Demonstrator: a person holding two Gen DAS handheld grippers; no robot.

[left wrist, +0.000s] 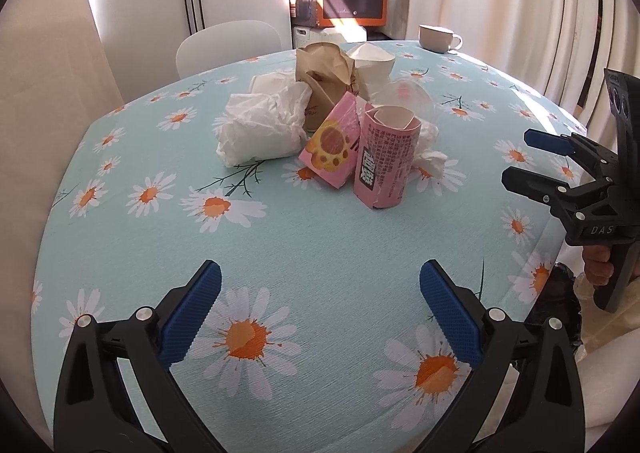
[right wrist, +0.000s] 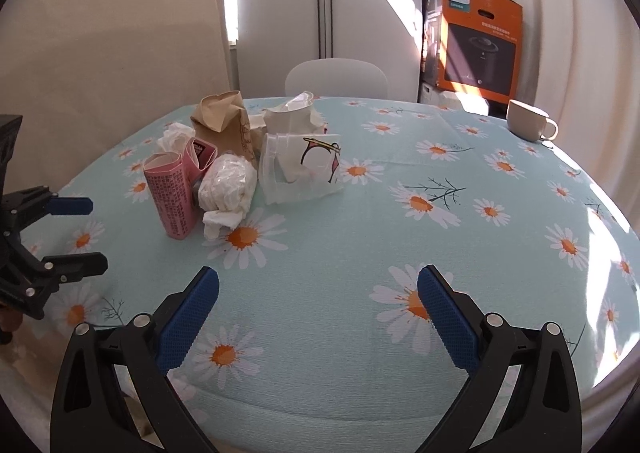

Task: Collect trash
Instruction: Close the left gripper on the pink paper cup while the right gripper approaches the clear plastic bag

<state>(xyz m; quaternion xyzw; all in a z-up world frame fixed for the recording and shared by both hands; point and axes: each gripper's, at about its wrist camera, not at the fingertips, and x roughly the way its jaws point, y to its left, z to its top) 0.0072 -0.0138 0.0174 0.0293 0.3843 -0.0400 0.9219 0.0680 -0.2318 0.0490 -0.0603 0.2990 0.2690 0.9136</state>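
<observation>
We hold both tools low over the near edge of the worktop [left wrist: 320, 237], which is covered in a pale blue cloth printed with daisies. Our left gripper [left wrist: 320, 293] is released, its blue-padded jaws spread wide with nothing between them, and our right gripper [right wrist: 318, 297] is released the same way, empty above the cloth. From the left wrist view the right one shows again at the right edge, jaws apart, a hand [left wrist: 598, 263] wrapped round its handle. The trash sits in one heap toward the middle of the worktop, well apart from both grippers. Nearest us stands a pink paper wrapper [left wrist: 386, 161] rolled into an upright tube with printed text, and just beside it leans a pink carton [left wrist: 332, 143] with a paw-print picture. Left of those lies a crumpled white tissue wad [left wrist: 260, 129]; behind them rises a crumpled brown paper bag [left wrist: 324, 71] with a white paper cup [left wrist: 374, 67] squashed next to it. From the right wrist view a clear plastic bag [right wrist: 300, 169] with a cartoon print sits at the right of the heap, beside another balled tissue [right wrist: 228, 183]. A cream mug [right wrist: 528, 125] stands alone near the far right edge, and an orange Philips box [right wrist: 480, 37] stands beyond the worktop, next to a white chair back [right wrist: 336, 75]
</observation>
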